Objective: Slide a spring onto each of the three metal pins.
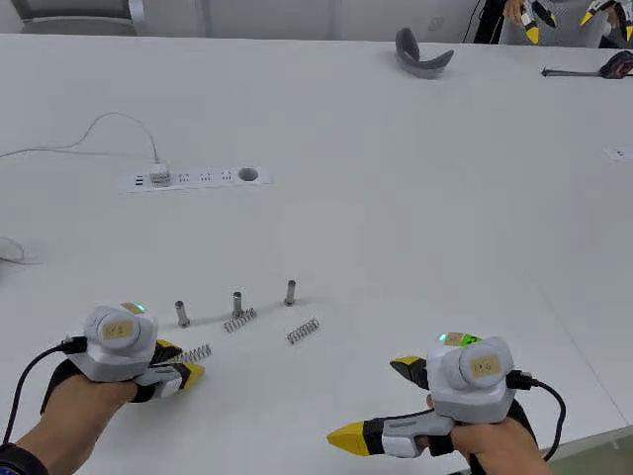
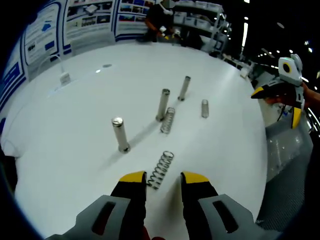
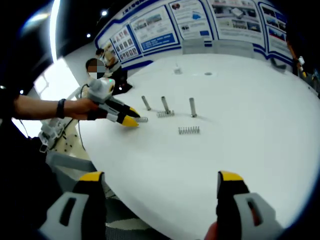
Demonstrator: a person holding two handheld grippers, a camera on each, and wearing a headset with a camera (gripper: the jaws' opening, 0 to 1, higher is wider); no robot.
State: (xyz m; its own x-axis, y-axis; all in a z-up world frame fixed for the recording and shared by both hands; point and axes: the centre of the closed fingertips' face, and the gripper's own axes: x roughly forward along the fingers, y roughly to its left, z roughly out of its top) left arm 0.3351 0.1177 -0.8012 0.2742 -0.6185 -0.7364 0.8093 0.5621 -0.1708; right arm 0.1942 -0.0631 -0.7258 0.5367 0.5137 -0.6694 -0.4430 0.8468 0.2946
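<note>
Three upright metal pins [image 1: 182, 314] [image 1: 237, 304] [image 1: 290, 292] stand in a row on the white table. All three are bare. One spring [image 1: 239, 320] lies at the foot of the middle pin, another spring [image 1: 303, 331] lies in front of the right pin. A third spring [image 1: 195, 353] [image 2: 161, 170] lies flat between the yellow tips of my left gripper [image 1: 186, 361] [image 2: 163, 178], which is open around its near end. My right gripper [image 1: 377, 402] [image 3: 159, 177] hovers wide open near the table's front edge, holding nothing, well right of the pins [image 3: 165, 105].
A white power strip [image 1: 193, 179] with a cable lies behind the pins. A grey curved piece [image 1: 422, 54] and a dark tool [image 1: 593, 69] sit at the far side, where another person holds grippers. The table edge [image 1: 593, 435] runs close by my right hand.
</note>
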